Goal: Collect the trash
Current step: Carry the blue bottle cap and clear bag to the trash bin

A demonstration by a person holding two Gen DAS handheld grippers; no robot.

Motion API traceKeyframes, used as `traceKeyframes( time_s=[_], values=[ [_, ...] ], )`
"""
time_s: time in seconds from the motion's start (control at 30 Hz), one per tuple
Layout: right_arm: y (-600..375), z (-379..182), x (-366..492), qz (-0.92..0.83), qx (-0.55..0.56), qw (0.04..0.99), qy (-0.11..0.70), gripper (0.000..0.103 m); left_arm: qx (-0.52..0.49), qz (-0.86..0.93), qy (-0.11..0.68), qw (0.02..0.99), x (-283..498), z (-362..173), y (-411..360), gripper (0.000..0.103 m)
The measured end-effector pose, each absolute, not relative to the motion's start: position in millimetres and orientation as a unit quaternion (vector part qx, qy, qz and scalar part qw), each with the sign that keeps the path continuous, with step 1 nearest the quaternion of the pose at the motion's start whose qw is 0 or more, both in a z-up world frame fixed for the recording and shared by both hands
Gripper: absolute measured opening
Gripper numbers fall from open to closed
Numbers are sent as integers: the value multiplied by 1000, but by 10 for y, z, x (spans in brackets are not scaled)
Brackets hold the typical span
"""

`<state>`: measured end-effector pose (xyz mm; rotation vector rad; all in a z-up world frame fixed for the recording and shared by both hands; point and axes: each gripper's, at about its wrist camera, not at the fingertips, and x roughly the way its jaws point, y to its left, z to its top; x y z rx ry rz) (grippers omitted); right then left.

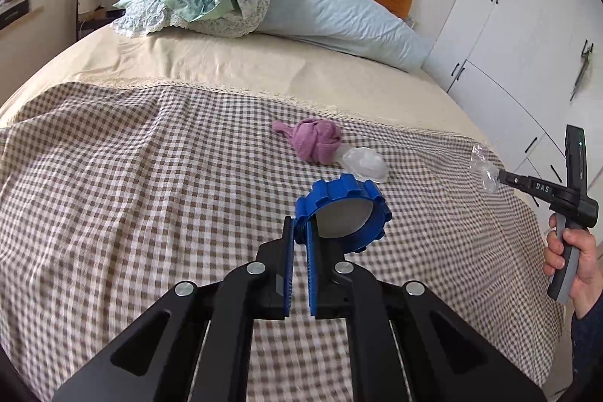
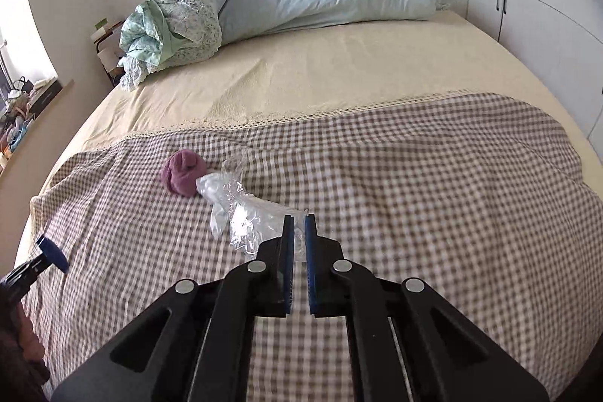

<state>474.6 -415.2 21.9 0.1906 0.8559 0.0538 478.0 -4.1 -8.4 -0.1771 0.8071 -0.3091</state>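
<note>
Firmly pinched in left gripper (image 1: 299,236): round blue ridged plastic lid (image 1: 341,211). Likewise nipped in right gripper (image 2: 299,236), nearly closed: crinkled clear plastic wrapper (image 2: 248,217), above brown checked bedspread (image 2: 414,194).

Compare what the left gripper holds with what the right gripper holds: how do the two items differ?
The left gripper is shut on a blue cap: rigid, round, opaque, with a notched rim. The right gripper pinches a clear plastic wrapper: thin, crumpled, see-through, shapeless. The cap stands out past the fingertips as one solid piece, while the wrapper trails loosely ahead of the fingers. Both are held clear of the checked bedspread.
</note>
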Motion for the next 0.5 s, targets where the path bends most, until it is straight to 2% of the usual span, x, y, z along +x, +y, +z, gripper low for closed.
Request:
traceKeyframes(
  time_s=[0.3, 0.5],
  values=[
    [-4331, 369, 2854, 38, 99, 907, 408, 6, -37, -181, 401, 897, 3314, 352, -571, 4],
    [-4556, 253, 1543, 26, 97, 908, 407, 6, -14, -244, 421, 874, 2316, 390, -1163, 4]
  ],
)
